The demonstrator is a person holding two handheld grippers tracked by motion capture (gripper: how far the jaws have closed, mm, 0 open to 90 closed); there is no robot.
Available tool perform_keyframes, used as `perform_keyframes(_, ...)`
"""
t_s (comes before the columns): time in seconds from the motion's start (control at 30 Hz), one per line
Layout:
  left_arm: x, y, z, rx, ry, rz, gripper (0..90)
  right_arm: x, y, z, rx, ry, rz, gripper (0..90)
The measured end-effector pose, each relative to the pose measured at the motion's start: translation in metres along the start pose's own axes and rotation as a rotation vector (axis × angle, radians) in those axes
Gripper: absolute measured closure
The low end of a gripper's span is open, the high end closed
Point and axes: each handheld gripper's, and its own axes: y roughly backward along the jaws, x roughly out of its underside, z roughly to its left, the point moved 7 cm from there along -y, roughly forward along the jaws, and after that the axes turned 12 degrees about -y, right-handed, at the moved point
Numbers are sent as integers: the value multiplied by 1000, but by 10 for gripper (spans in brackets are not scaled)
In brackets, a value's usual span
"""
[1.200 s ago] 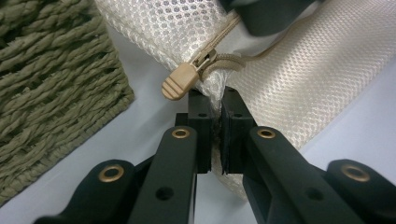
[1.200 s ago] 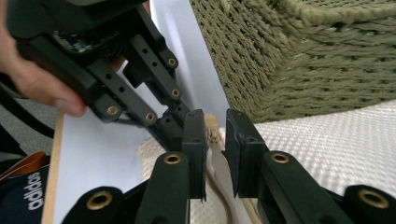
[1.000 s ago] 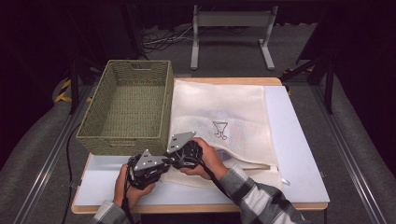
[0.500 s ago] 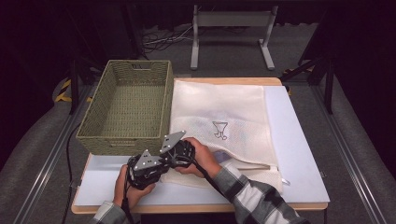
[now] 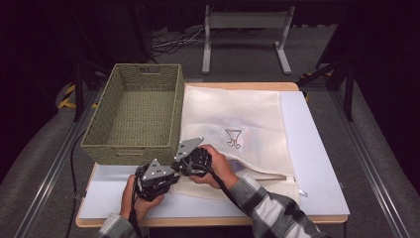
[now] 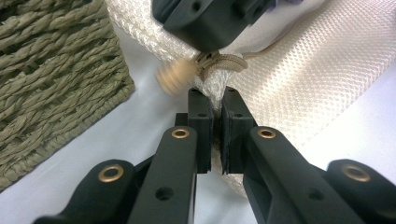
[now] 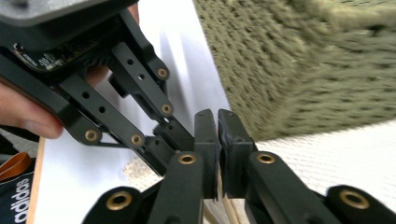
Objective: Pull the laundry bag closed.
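Left hand-held gripper point(image 6: 215, 133) is clenched on the corner of the cream mesh laundry bag point(image 6: 299, 79) lying on the white worktop point(image 5: 317, 148) — right hand-held gripper point(image 7: 218, 154) has just closed on its beige drawstring point(image 7: 224, 200), right beside it. A hard pull could slip the thin cord, or drag the bag against the woven olive basket point(image 5: 133, 116) just beyond.

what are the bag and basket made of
Bag: looks like cream synthetic mesh, matte; the left gripper view shows a fine net weave. Basket: seems woven from twisted olive-green cord, maybe paper rope or seagrass; the plaited strands show on its wall.
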Motion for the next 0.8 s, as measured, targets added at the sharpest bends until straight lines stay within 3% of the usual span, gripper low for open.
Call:
perform_keyframes(0.17, 0, 0, 0, 1, 3, 0, 853, 0, 1, -1, -8, -12, -4, 821)
perform_keyframes(0.27, 0, 0, -1, 3, 8, -1, 853, -1, -4, 2, 2, 10, 12, 793)
perform_keyframes(0.47, 1, 0, 0, 0, 0, -2, 853, 1, -16, 0, -8, 2, 52, 745)
perform_keyframes(0.63, 2, -2, -1, 2, 9, 9, 852, 2, -22, -3, -21, -22, 66, 783)
perform_keyframes(0.8, 2, -2, 0, 3, 12, 7, 853, 2, -21, 0, -18, -1, 73, 815)
